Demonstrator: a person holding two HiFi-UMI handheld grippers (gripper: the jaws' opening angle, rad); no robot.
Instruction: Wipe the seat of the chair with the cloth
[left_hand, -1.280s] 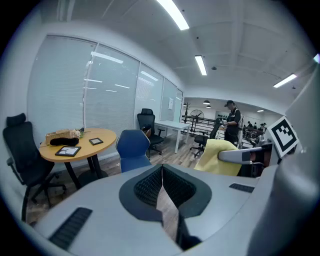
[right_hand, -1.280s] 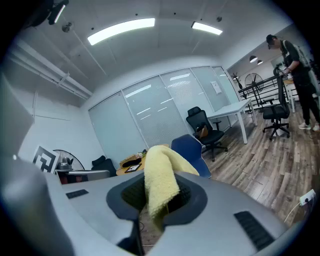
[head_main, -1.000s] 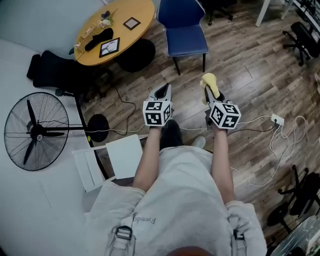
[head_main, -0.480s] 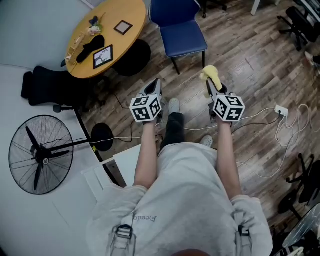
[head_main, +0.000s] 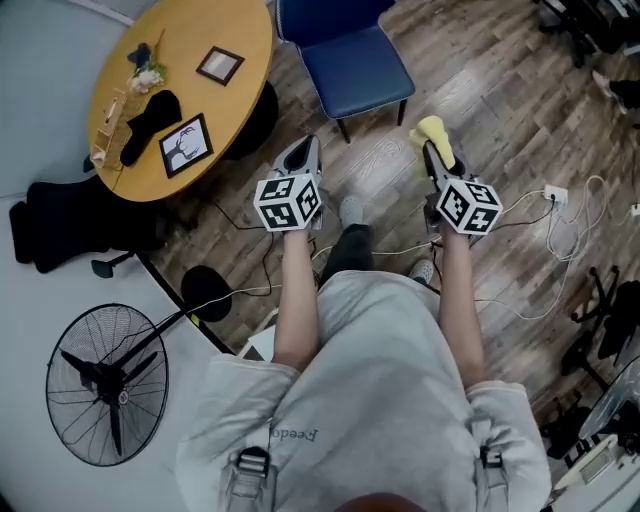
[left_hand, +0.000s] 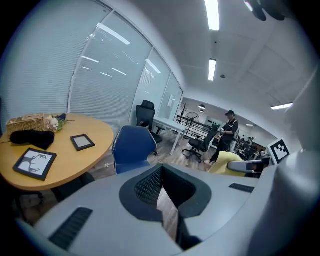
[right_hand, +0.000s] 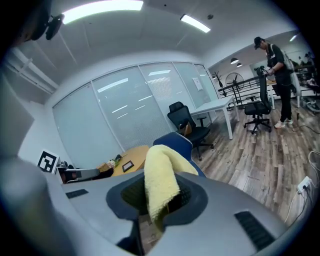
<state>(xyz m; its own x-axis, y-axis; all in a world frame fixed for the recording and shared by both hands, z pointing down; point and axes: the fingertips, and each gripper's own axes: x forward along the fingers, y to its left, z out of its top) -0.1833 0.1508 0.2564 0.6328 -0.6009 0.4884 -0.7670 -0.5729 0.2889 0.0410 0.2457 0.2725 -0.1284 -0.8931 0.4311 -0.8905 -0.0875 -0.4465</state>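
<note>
The blue chair (head_main: 352, 68) stands on the wood floor ahead of me, its seat bare. A yellow cloth (head_main: 432, 133) sticks up from my right gripper (head_main: 441, 160), which is shut on it, short of the chair and to its right. In the right gripper view the cloth (right_hand: 160, 184) drapes over the jaws, with the chair (right_hand: 178, 143) behind. My left gripper (head_main: 299, 160) hovers left of the chair's front, shut with nothing in it. Its own view shows the chair (left_hand: 132, 148) ahead and the cloth (left_hand: 226, 163) at right.
A round wooden table (head_main: 205, 30) with picture frames (head_main: 186, 144) and a black item stands left of the chair. A floor fan (head_main: 106, 386) and a black office chair (head_main: 70, 236) are at left. Cables and a socket (head_main: 552, 194) lie at right. A person (right_hand: 274, 75) stands far off.
The chair and table have slid down and left in the head view as I stepped closer. Both grippers stay held out in front, the cloth still in the right one.
</note>
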